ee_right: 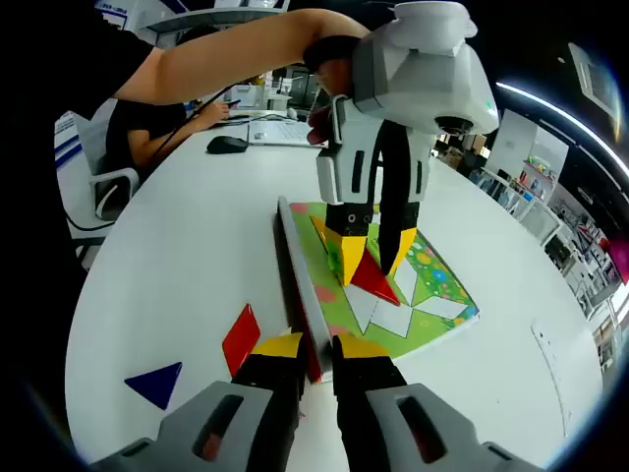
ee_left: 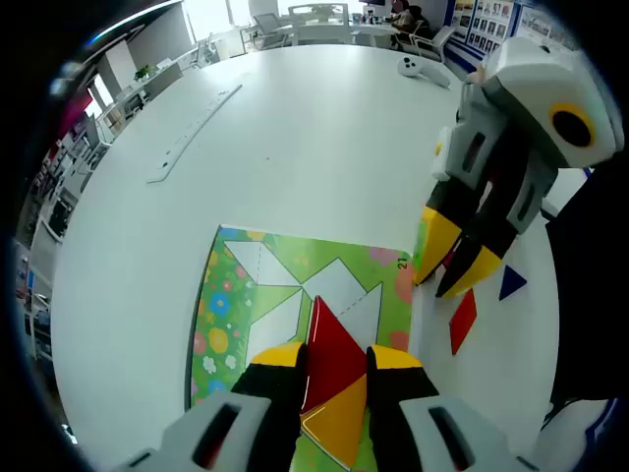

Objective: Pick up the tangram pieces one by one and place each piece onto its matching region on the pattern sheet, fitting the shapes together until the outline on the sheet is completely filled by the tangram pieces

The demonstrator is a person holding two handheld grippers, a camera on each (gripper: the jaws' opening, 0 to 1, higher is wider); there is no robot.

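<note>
The green flowered pattern sheet [ee_left: 221, 305] lies on the white table, with white regions in its outline. My left gripper [ee_left: 336, 359] is shut on a red triangle [ee_left: 332, 339], holding it down on the sheet beside a yellow triangle [ee_left: 339, 421]. From the right gripper view, the left gripper [ee_right: 371, 254] stands upright over the sheet [ee_right: 432, 280] with the red triangle [ee_right: 373, 278] at its tips. My right gripper [ee_right: 319, 346] is shut on the sheet's near edge [ee_right: 295, 265]; it also appears as the right gripper [ee_left: 452, 270]. A red parallelogram [ee_right: 241, 337] and a blue triangle [ee_right: 157, 383] lie loose on the table.
The red parallelogram [ee_left: 463, 320] and blue triangle [ee_left: 511, 283] lie right of the sheet. A white strip [ee_left: 192, 133] and a white controller [ee_left: 423, 69] rest farther off. A person sits at the table's far side by a black mouse [ee_right: 228, 145]. An arm [ee_right: 226, 59] reaches over.
</note>
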